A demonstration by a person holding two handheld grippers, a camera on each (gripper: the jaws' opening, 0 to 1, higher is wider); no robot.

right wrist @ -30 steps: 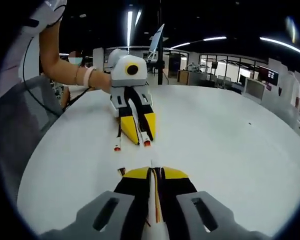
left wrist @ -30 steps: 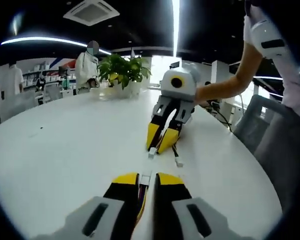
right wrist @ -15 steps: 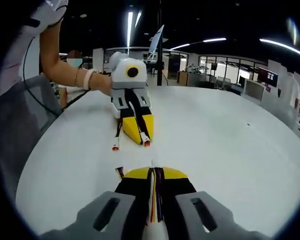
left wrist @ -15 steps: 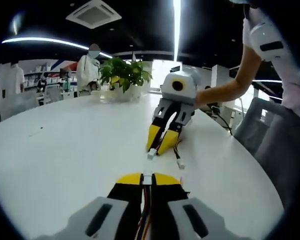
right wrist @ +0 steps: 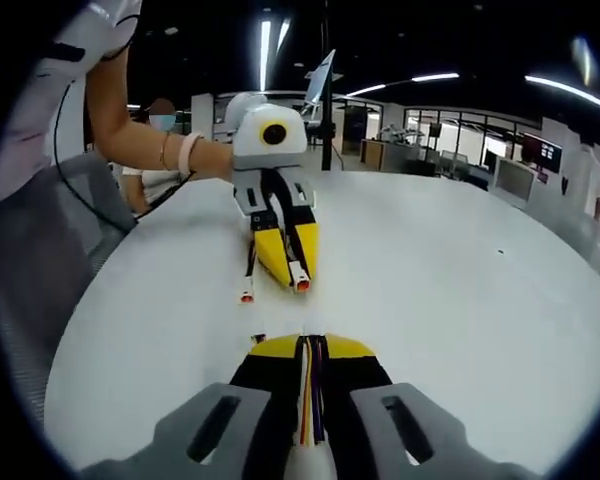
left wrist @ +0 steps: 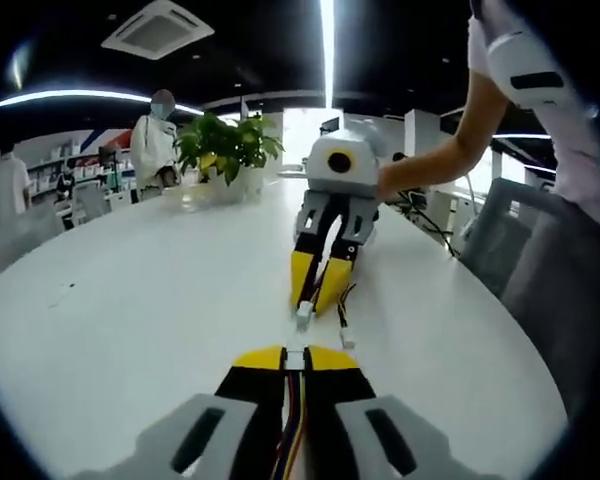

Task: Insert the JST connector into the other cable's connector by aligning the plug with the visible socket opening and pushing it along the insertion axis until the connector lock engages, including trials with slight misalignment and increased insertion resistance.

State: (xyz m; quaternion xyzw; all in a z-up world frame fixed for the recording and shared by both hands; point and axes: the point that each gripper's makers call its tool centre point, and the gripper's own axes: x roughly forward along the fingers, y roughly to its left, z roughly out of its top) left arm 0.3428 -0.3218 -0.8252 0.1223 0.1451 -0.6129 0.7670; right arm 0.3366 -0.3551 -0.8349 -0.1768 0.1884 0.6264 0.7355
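Note:
In the left gripper view my left gripper [left wrist: 295, 356] is shut on a cable of coloured wires, whose white JST connector [left wrist: 295, 358] pokes out between the yellow tips. Just beyond it, my right gripper [left wrist: 314, 292] points back at me, pinching the other cable with its white connector [left wrist: 303, 313] hanging at the tip. That cable's loose end [left wrist: 346, 341] lies on the table. In the right gripper view my right gripper [right wrist: 309, 344] is shut on its coloured wires. Facing it, the left gripper [right wrist: 288, 268] shows a red-tipped connector [right wrist: 301, 285]; a second red-tipped end [right wrist: 246, 297] rests beside it.
Everything sits on a broad round white table [left wrist: 130, 300]. A potted plant [left wrist: 225, 150] stands at its far side, with a person [left wrist: 152, 140] behind it. The holder's arm [right wrist: 140, 140] reaches in, and a grey chair [left wrist: 510, 240] stands by the table edge.
The left gripper's jaws closed tighter on its cable a second ago. Since then the two grippers have drawn closer, tip to tip, and more nearly in line.

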